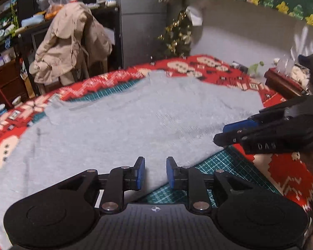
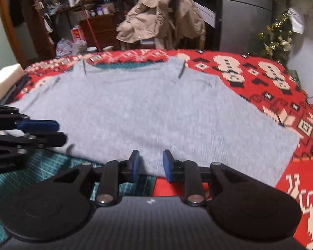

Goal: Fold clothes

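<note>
A light grey garment (image 1: pixel 125 120) (image 2: pixel 148 112) lies spread flat on a red patterned tablecloth (image 1: pixel 210 66) (image 2: pixel 260 77). My left gripper (image 1: pixel 155 171) hovers at the garment's near edge, blue pads apart, nothing pinched between them. My right gripper (image 2: pixel 151 165) stands the same way over the near hem, open with only flat cloth showing behind the gap. Each gripper also shows in the other's view: the right gripper (image 1: pixel 223 134) by the garment's right corner, the left gripper (image 2: pixel 61 133) at its left corner.
A green cutting mat (image 1: pixel 225 160) (image 2: pixel 48 166) peeks out under the garment's near edge. Behind the table stand a chair draped with a beige coat (image 1: pixel 73 41) (image 2: pixel 162 14), cluttered shelves (image 2: pixel 89 10), a small decorated tree (image 1: pixel 177 35) and a wooden box (image 1: pixel 281 81).
</note>
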### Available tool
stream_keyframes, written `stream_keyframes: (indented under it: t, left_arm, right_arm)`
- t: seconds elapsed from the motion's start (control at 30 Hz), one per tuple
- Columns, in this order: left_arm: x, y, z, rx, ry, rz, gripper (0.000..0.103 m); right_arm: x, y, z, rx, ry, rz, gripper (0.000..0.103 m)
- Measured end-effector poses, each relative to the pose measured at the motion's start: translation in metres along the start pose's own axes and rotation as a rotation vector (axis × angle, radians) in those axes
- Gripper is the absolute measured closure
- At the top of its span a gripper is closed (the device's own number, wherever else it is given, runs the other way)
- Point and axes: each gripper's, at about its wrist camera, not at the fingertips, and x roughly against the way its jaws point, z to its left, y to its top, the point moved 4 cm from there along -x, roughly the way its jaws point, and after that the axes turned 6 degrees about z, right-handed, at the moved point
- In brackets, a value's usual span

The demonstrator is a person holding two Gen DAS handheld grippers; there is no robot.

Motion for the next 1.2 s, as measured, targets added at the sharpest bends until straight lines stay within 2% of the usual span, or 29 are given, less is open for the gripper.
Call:
stream_keyframes:
  t: [0.03, 0.1, 0.13, 0.37, 0.47, 0.57, 0.67, 0.77, 0.83, 0.9, 1.0, 1.1, 1.17, 1.2]
  left_arm:
    - [-0.003, -0.003, -0.002, -0.016, 0.007, 0.004, 0.085]
    - [-0.004, -0.008, -0.005, -0.039, 0.015, -0.001, 0.102]
    - [-0.002, -0.011, -0.006, -0.048, 0.015, -0.006, 0.102]
    - [0.012, -0.017, -0.001, -0.045, 0.008, -0.013, 0.102]
    - [0.016, -0.016, 0.001, -0.024, 0.011, -0.017, 0.098]
    - [0.018, -0.013, -0.002, -0.019, 0.013, -0.036, 0.098]
    - [0.016, -0.008, -0.014, -0.048, -0.001, -0.051, 0.097]
    - [0.012, -0.003, -0.031, -0.104, -0.021, -0.069, 0.096]
    - [0.007, -0.001, -0.041, -0.136, -0.029, -0.075, 0.089]
    - [0.000, 0.000, -0.049, -0.165, -0.030, -0.072, 0.089]
    - [-0.008, -0.003, -0.054, -0.200, -0.045, -0.039, 0.103]
    - [-0.007, -0.010, -0.058, -0.236, -0.053, -0.031, 0.103]
    - [-0.004, -0.012, -0.060, -0.242, -0.054, -0.035, 0.103]
    - [-0.002, -0.010, -0.062, -0.244, -0.049, -0.047, 0.103]
  right_arm:
    - [-0.001, -0.003, 0.001, -0.003, -0.008, -0.005, 0.079]
    - [0.000, -0.008, 0.002, -0.008, -0.020, -0.016, 0.089]
    - [0.002, -0.009, 0.001, -0.011, -0.024, -0.022, 0.101]
    - [0.013, -0.020, 0.003, -0.021, -0.021, -0.039, 0.102]
    - [0.023, -0.019, -0.001, -0.063, -0.003, -0.070, 0.099]
    - [0.033, -0.018, -0.014, -0.075, -0.065, -0.110, 0.094]
    - [0.029, -0.021, -0.032, -0.115, -0.093, -0.070, 0.092]
    - [0.035, -0.023, -0.039, -0.104, -0.116, -0.082, 0.090]
    - [0.032, -0.025, -0.043, -0.107, -0.100, -0.068, 0.090]
    - [0.026, -0.029, -0.045, -0.100, -0.067, -0.039, 0.092]
    - [0.030, -0.031, -0.044, -0.092, -0.031, -0.016, 0.097]
    - [0.044, -0.030, -0.047, -0.088, -0.031, -0.049, 0.096]
    - [0.043, -0.027, -0.054, -0.104, -0.060, -0.062, 0.088]
    - [0.043, -0.025, -0.058, -0.111, -0.074, -0.069, 0.088]
